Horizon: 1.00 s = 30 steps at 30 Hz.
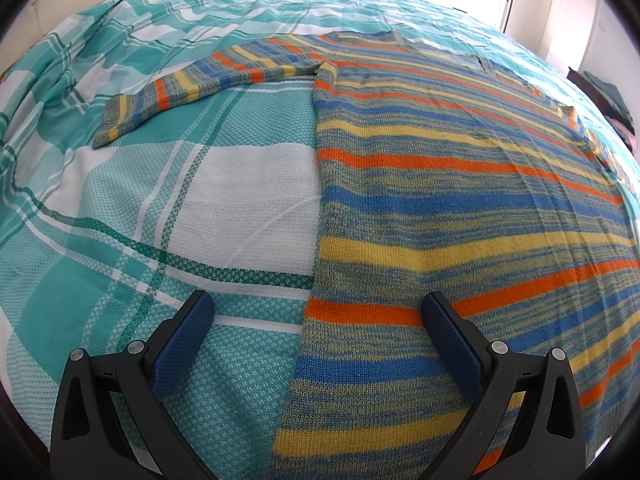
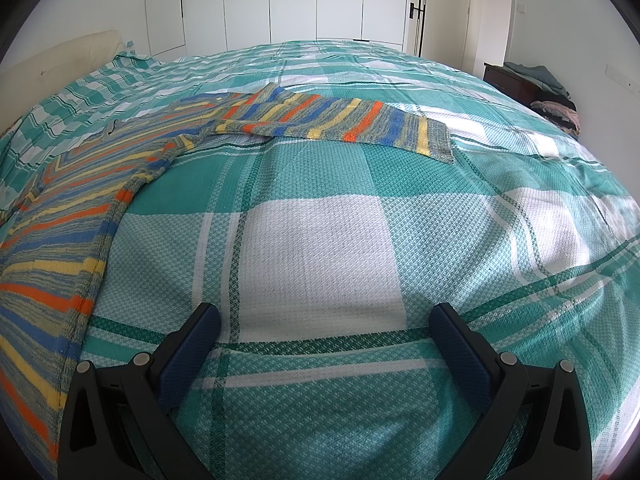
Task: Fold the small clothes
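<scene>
A striped knit sweater [image 1: 460,200] in blue, yellow, orange and grey lies flat on the bed, its left sleeve [image 1: 200,80] stretched out to the side. My left gripper [image 1: 318,308] is open and empty, low over the sweater's left edge near the hem. In the right wrist view the sweater's body [image 2: 60,240] lies at the left and its right sleeve [image 2: 340,124] stretches across the bed. My right gripper [image 2: 324,320] is open and empty over bare bedspread, to the right of the sweater's body.
The bed is covered with a teal and white checked bedspread [image 2: 320,240]. A dark side table with a pile of clothes [image 2: 552,96] stands at the far right. White wardrobe doors [image 2: 320,0] line the back wall. A cream headboard [image 2: 60,56] is at the left.
</scene>
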Each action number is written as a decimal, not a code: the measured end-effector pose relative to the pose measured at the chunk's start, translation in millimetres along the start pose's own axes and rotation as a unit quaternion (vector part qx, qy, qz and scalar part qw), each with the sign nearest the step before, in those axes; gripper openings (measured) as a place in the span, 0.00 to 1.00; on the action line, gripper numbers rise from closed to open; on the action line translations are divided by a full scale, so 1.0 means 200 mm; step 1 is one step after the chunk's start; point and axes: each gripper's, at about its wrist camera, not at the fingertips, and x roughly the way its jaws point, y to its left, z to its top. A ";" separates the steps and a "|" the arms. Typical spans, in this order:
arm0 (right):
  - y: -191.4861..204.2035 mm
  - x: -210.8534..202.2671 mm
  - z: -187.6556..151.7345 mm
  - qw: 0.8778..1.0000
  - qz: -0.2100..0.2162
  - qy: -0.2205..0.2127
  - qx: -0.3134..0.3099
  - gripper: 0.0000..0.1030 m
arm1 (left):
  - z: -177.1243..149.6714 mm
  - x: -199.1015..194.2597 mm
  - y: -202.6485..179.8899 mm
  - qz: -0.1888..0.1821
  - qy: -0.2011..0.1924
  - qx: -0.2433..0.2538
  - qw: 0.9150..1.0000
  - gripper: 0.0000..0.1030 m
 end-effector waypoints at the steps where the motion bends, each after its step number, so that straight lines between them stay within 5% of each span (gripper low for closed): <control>1: 0.00 0.00 0.00 1.000 0.000 0.000 0.000 1.00 | 0.00 0.00 0.00 0.000 0.000 0.000 1.000 0.99; 25: 0.00 -0.02 0.02 1.000 0.007 0.012 0.005 1.00 | 0.00 -0.01 -0.01 0.007 0.000 -0.004 1.000 0.99; 28: -0.03 -0.03 0.06 0.998 0.033 0.049 0.010 1.00 | 0.02 -0.07 -0.01 0.011 0.020 -0.008 1.000 0.99; 30: -0.13 -0.07 0.15 0.993 0.088 0.066 0.038 0.99 | 0.02 -0.16 0.01 -0.016 0.034 -0.019 0.999 0.99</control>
